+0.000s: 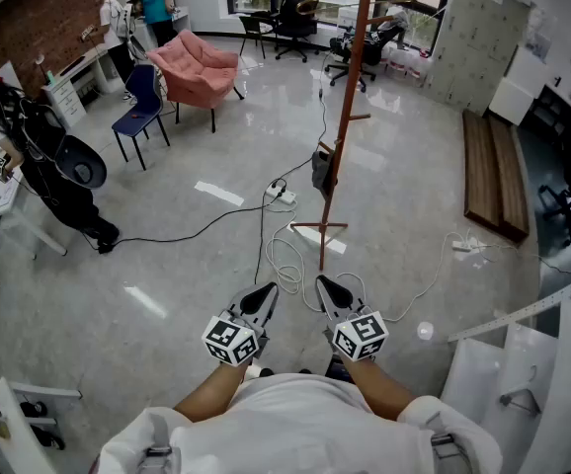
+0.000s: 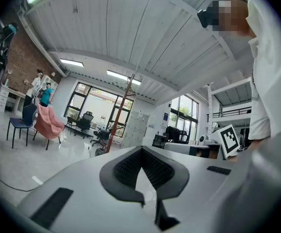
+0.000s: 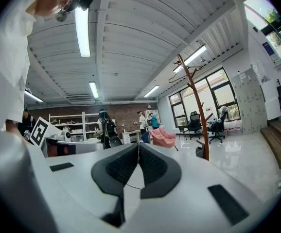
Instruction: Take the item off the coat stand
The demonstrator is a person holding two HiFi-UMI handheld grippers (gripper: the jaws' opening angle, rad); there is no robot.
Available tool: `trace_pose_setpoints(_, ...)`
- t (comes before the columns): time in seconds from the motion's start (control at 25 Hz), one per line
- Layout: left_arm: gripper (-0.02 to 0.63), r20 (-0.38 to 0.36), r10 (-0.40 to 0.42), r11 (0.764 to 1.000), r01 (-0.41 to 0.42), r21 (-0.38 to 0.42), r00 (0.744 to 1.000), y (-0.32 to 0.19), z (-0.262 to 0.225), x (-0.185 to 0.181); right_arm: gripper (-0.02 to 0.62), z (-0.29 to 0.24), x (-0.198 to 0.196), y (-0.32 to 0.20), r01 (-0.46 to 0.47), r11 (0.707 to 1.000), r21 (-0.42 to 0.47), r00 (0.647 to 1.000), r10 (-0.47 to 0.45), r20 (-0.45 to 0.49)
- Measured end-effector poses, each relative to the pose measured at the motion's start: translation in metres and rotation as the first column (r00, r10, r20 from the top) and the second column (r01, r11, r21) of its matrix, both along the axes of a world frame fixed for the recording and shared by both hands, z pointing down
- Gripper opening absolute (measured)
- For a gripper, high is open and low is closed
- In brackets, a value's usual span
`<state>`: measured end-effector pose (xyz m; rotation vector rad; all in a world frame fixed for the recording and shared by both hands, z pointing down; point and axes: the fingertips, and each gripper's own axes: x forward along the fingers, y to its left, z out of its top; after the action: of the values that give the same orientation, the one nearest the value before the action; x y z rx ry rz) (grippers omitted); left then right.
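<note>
Left gripper [image 1: 268, 292] and right gripper [image 1: 323, 284]: both clenched on nothing, jaws pressed together, held level and side by side close to the body. Target is a small dark bag-like item [image 1: 323, 171] hanging low on the tall reddish-brown wooden coat stand [image 1: 351, 87], straight ahead of both tools and well apart from them; the pole's long axis is upright, and the item hangs along it on the left gripper's side. Judgement: the right gripper lies slightly more in line with the pole, but neither is within reach, so a forward approach comes first.
</note>
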<state>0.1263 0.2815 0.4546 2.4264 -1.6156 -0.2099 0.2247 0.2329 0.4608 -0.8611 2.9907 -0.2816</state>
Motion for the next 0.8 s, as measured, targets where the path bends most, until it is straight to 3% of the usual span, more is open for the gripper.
trace_pose_setpoints(0.36,0.014,0.006,-0.038,0.999,0.039,-0.026,0.999,0.020,0.002,-0.017,0.026,-0.004,-0.004,0.016,-0.020,1.000,0.002,1.000,0.020,-0.005)
trace_pose_setpoints(0.8,0.014,-0.037,-0.026,0.998,0.025,-0.051,0.999,0.022,0.012,-0.046,0.028,0.000,-0.023,0.018,-0.021,0.999,-0.031,0.999,0.022,0.047)
